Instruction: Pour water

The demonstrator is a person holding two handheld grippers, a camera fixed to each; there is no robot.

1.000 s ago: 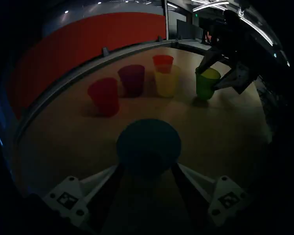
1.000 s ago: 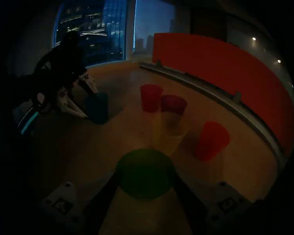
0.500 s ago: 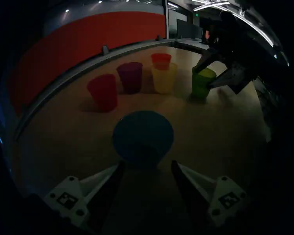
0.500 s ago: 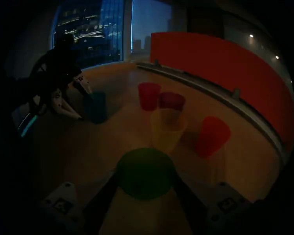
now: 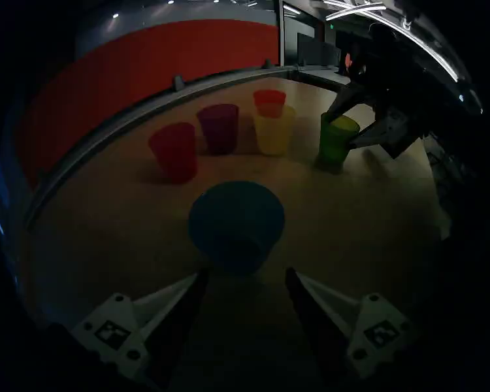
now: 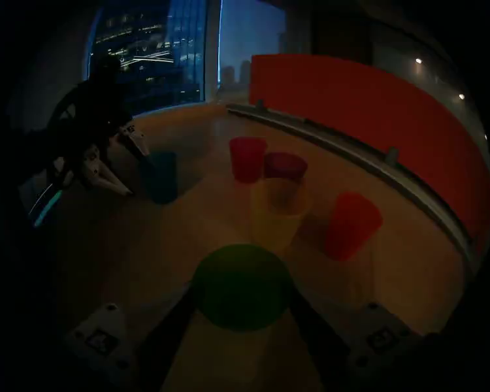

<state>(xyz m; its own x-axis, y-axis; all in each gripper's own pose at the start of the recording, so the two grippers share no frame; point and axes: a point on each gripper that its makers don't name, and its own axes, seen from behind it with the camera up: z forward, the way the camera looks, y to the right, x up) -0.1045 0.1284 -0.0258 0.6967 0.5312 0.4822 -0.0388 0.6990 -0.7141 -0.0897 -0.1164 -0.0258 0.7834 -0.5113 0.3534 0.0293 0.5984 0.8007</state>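
A blue cup stands upright on the wooden table, just ahead of my left gripper. That gripper is open, with its fingertips short of the cup. In the right gripper view the blue cup sits beside the left gripper, which a person holds. A green cup sits between the fingers of my right gripper, which is shut on its sides. The left gripper view shows the green cup upright on the table with the right gripper around it.
A red cup, a purple cup, a yellow cup and an orange-red cup stand in a loose row at the far side. A raised rail and a red panel border the table.
My left gripper has drawn back from the blue cup, which was between its fingers and now stands free ahead of them. The right gripper has kept hold of the green cup.
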